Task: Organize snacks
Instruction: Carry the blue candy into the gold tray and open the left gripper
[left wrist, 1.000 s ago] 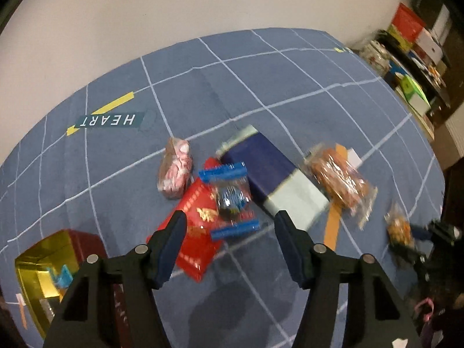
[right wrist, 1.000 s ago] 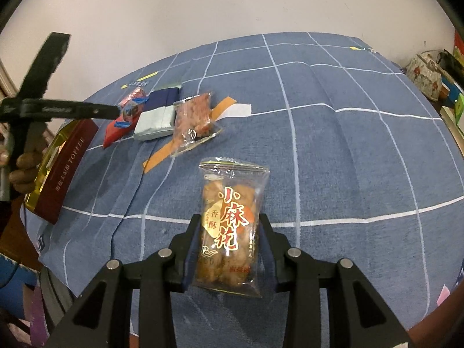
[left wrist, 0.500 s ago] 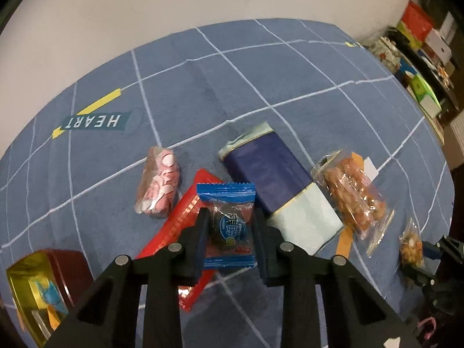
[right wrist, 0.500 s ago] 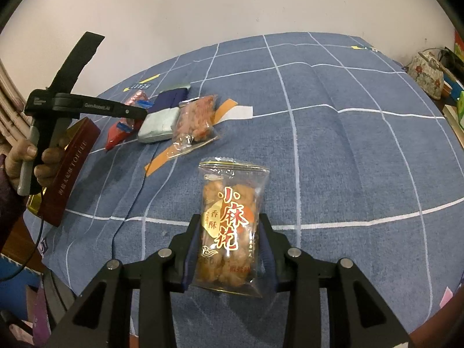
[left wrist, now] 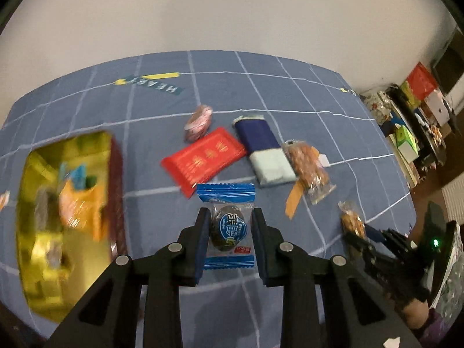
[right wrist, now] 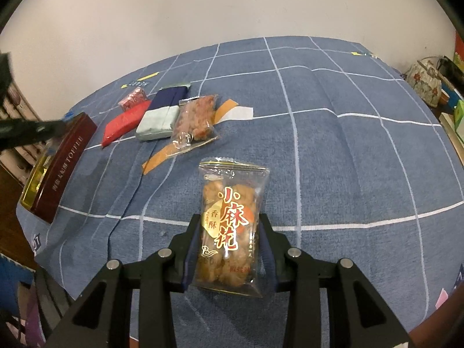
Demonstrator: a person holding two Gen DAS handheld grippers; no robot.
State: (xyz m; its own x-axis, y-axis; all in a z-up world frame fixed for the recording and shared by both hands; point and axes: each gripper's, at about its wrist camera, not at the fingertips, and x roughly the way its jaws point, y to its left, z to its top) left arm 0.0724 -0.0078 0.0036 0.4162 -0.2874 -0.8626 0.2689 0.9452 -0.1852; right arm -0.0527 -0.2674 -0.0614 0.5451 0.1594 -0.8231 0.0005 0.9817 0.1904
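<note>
**Two snacks in hand, four still on the cloth**

While the left wrist view is partly smeared by motion, it shows the left gripper (left wrist: 229, 229) closed on a blue-wrapped candy (left wrist: 228, 226), held above the blue checked tablecloth (left wrist: 290, 92). The open gold-lined tin (left wrist: 65, 203) sits at the table's left edge with several wrapped sweets already inside. A pink candy (left wrist: 198, 121), a red packet (left wrist: 204, 158), a navy-and-mint packet (left wrist: 265, 153) and a clear bag of fried snacks (left wrist: 308, 168) lie clustered mid-table, near one another.

In the right wrist view, the right gripper (right wrist: 230, 246) pinches a clear bag of fried dough twists (right wrist: 232, 226) by its sides, above the cloth near the table's front edge. By my reckoning the job is midway: both held items and the four loose ones remain to be boxed.
</note>
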